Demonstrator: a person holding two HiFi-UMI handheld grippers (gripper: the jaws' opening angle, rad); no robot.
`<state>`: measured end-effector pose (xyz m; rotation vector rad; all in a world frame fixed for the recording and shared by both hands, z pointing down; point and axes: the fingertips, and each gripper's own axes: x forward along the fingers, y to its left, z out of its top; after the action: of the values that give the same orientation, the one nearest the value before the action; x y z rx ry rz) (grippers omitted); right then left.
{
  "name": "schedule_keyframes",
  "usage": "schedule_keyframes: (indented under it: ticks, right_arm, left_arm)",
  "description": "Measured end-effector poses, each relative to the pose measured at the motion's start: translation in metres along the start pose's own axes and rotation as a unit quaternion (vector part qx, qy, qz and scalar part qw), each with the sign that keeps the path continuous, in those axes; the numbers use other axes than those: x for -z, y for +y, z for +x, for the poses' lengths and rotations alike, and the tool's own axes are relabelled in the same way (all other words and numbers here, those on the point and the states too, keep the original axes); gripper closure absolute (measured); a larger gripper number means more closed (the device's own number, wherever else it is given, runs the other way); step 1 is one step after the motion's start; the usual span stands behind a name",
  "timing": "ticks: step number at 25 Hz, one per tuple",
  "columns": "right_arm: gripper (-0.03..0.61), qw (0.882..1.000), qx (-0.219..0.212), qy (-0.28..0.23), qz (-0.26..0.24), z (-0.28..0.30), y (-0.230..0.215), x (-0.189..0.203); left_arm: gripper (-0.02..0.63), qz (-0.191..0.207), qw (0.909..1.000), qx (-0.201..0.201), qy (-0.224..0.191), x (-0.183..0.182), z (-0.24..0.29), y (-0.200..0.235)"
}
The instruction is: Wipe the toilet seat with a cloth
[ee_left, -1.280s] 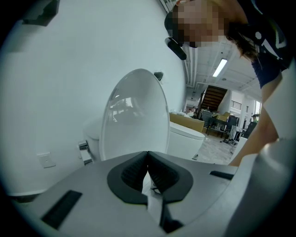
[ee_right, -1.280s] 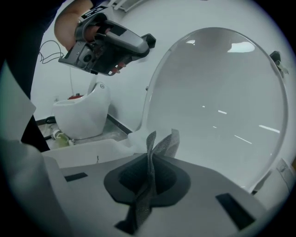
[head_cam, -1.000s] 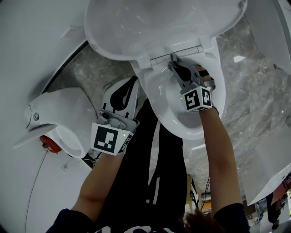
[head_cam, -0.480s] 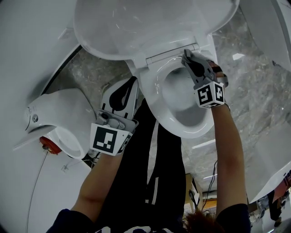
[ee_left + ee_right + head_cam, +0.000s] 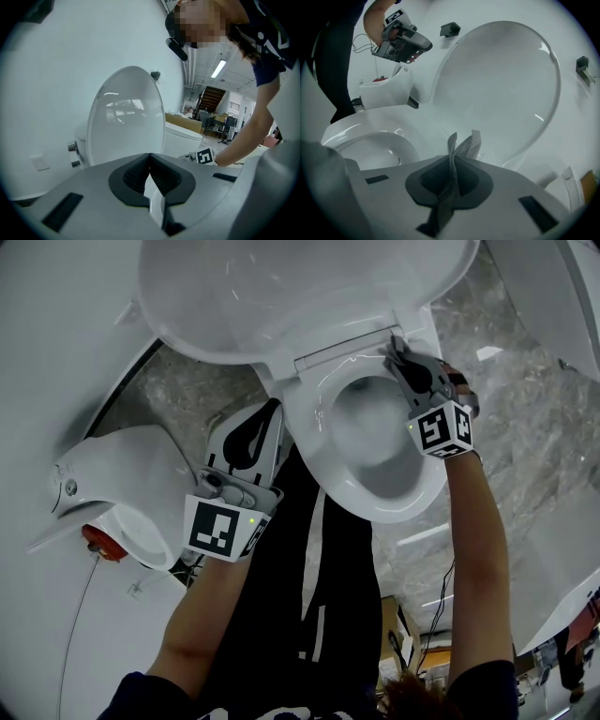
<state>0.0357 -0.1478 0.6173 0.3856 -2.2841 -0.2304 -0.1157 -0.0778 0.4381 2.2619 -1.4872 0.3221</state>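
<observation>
Floor [image 5: 530,432] grey marble; right tongs [image 5: 452,163] clamp cloth [image 5: 466,145] at toilet seat [image 5: 317,442]; left tongs [image 5: 150,160] clenched, empty

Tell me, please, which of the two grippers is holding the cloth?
The right gripper: a grey mesh cloth is pinched between its fingers. The left gripper has its fingers together on nothing.

White seat, grey cloth.
Your toilet seat [image 5: 314,442] is glossy white; your cloth [image 5: 457,150] is grey, finely mesh-woven. The marker cubes [image 5: 439,430] show black-and-white squares, and the floor [image 5: 525,427] is grey marble.
</observation>
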Motion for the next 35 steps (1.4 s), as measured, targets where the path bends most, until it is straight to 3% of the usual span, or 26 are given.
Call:
schedule_keyframes:
  ticks: [9,22,35]
  right_arm:
    - [0.549,0.999,0.013,0.035,0.015,-0.019,-0.008,0.027]
    - [0.549,0.993,0.036,0.074,0.089,-0.052,-0.006,0.064]
    - [0.55,0.994,-0.012,0.082,0.077,-0.082,0.04,0.089]
  left_arm:
    - [0.604,0.008,0.9999,0.006,0.004,0.002,-0.002,-0.006]
    - [0.604,0.016,0.9995,0.025,0.006,0.003,-0.001,-0.028]
    - [0.604,0.022,0.9988,0.042,0.009,0.007,-0.002,-0.045]
